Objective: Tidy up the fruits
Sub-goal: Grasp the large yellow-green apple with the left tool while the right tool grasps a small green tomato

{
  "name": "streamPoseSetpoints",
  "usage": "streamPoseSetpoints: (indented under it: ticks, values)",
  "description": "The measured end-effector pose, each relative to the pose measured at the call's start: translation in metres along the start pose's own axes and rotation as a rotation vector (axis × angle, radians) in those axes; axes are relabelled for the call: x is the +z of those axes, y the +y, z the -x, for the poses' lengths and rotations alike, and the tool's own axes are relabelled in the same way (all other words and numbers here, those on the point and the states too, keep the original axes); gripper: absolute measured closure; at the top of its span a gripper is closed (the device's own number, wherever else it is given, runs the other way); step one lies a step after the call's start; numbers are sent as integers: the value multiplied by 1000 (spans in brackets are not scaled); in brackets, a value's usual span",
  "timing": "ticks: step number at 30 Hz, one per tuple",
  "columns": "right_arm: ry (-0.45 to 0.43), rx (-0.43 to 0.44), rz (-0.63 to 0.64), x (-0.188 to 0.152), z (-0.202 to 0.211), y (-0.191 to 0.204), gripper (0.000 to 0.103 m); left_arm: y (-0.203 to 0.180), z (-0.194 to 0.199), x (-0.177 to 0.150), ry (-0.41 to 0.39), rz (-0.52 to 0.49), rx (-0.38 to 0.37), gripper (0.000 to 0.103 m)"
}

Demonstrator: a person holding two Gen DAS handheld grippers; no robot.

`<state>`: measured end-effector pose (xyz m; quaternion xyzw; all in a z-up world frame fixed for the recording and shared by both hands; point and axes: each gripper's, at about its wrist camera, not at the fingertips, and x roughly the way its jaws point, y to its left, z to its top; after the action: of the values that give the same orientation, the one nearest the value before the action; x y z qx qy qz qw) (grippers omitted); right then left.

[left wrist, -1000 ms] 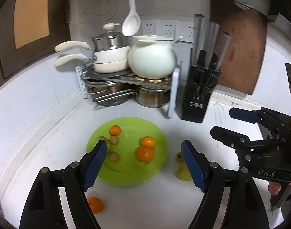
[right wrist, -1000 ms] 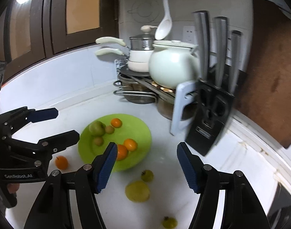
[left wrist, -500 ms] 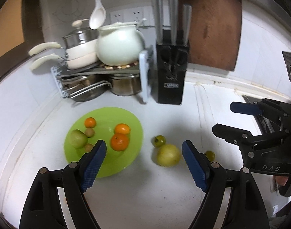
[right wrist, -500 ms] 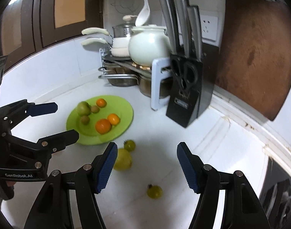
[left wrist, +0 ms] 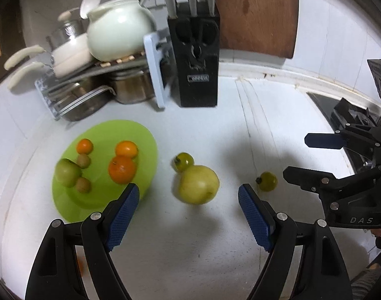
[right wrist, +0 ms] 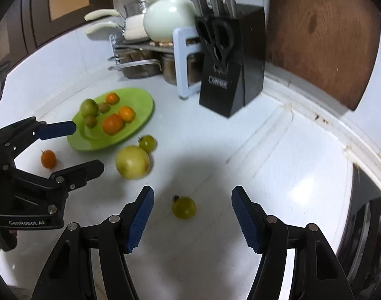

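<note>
Both tongs are apart and empty over the white worktop (right wrist: 278,150): the left tongs (left wrist: 189,210) face the big yellow fruit (left wrist: 198,184) at centre frame, the right tongs (right wrist: 192,215) frame the small green tomato (right wrist: 183,207), nearer to them.

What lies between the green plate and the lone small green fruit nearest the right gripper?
The large yellow fruit and a second small green fruit touching it, clearest in the right wrist view; otherwise bare counter.

Small green fruit (right wrist: 183,207) on white counter (right wrist: 278,165) between open right gripper (right wrist: 192,216) pads, touching neither.
</note>
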<state>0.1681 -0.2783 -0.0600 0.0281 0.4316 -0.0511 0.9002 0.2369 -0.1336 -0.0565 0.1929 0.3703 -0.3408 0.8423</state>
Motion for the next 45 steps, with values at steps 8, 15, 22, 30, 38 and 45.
streamPoseSetpoints:
  ticks: [8,15,22,30,38,45]
  values:
    - [64,27,-24,-9,-22,-5,38,-1,-28,-4,52,-19,-13,22]
    - [114,61,-42,-12,-42,-6,48,0,-50,-1,88,-17,-19,22]
    - [132,81,-55,-12,-52,-7,57,-2,-66,5,109,-14,-31,22]
    - [142,97,-53,-10,-60,-5,65,-3,-77,7,134,-18,-30,38]
    - [144,103,-41,-13,-62,-4,73,-6,-76,5,147,-33,-43,52]
    - [131,111,-45,-12,-58,-4,73,-6,-70,2,145,-15,-53,52]
